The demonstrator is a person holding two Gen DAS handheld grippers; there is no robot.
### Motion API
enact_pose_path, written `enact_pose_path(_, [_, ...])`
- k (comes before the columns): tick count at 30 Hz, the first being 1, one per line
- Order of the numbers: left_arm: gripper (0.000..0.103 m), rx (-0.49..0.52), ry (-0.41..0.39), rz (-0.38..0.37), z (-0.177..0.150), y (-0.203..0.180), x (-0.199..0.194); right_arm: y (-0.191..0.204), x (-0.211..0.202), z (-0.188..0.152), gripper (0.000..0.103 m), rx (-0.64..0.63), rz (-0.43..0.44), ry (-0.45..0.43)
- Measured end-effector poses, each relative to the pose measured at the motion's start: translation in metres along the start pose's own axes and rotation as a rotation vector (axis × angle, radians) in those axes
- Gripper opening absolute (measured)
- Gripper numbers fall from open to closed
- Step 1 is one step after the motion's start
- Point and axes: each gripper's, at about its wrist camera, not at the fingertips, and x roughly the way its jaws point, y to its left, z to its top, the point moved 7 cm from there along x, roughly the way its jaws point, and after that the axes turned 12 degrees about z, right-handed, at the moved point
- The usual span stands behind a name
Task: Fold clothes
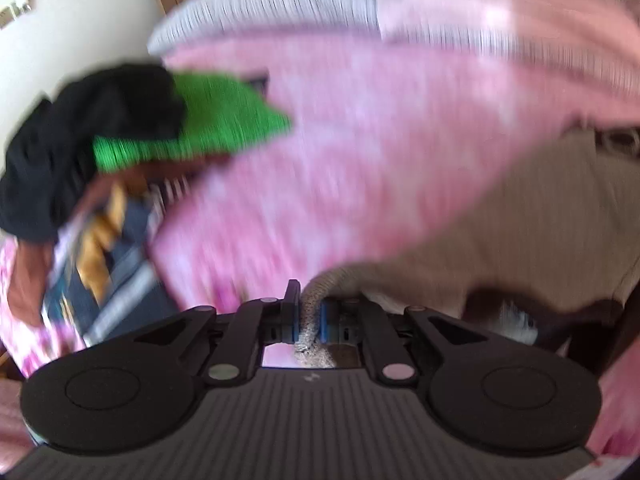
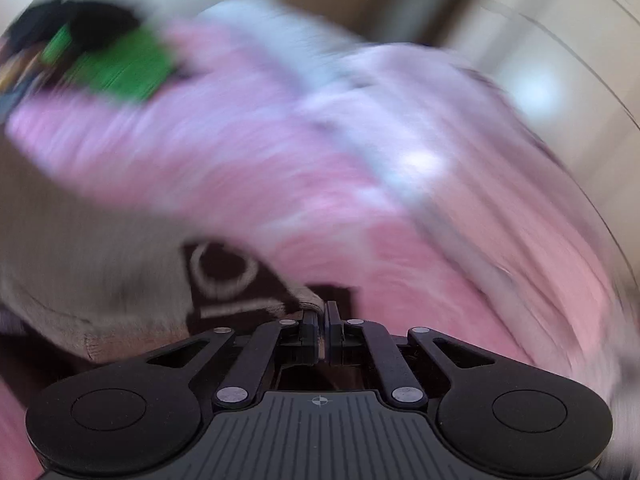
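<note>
1. Left tongs [image 1: 307,320]: pinching a ribbed hem of the beige garment [image 1: 532,216], which trails off toward 2 o'clock.
2. Right tongs [image 2: 323,330]: pressed together on the same garment's edge beside its dark brown panel [image 2: 240,280], at 10 o'clock.
3. Bed, pink cover [image 1: 360,140]: landing area beneath; garment lies partly on it.
4. Clothes pile, black and green [image 1: 168,120]: at 10 o'clock; steer clear.
5. Advice: keep both pinches firm, the edge taut and level, and lower evenly.

Knitted beige garment [image 1: 540,216], soft pink bedspread [image 1: 340,160], matt black plastic hand-held gripper [image 1: 308,316].
</note>
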Motion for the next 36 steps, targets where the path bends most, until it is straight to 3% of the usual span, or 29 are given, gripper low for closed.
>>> enact_pose_path(6, [0.007, 0.023, -0.27, -0.123, 0.114, -0.002, -0.058, -0.072, -0.137, 0.052, 0.0, 0.209, -0.216, -0.223])
enact_pose_path(10, [0.007, 0.014, -0.445, -0.203, 0.181, -0.015, -0.12, -0.092, -0.227, 0.068, 0.0, 0.239, -0.311, -0.342])
enact_pose_path(13, [0.007, 0.007, -0.566, -0.235, 0.209, -0.02, -0.175, -0.094, -0.289, 0.069, 0.0, 0.228, -0.348, -0.399])
enact_pose_path(18, [0.008, 0.011, -0.695, -0.24, 0.213, -0.016, -0.257, -0.074, -0.372, 0.049, 0.0, 0.195, -0.336, -0.457])
enact_pose_path(23, [0.008, 0.006, -0.732, -0.217, 0.192, -0.002, -0.324, -0.058, -0.43, 0.021, 0.0, 0.188, -0.311, -0.477])
enact_pose_path(27, [0.008, 0.028, -0.807, -0.202, 0.188, 0.005, -0.382, -0.051, -0.474, 0.015, 0.0, 0.16, -0.287, -0.504])
enact_pose_path(32, [0.008, 0.066, -0.866, -0.186, 0.215, 0.01, -0.426, -0.063, -0.495, 0.023, 0.0, 0.166, -0.252, -0.502])
enact_pose_path(36, [0.008, 0.135, -0.884, -0.188, 0.244, -0.011, -0.425, -0.09, -0.463, 0.03, 0.0, 0.176, -0.27, -0.418])
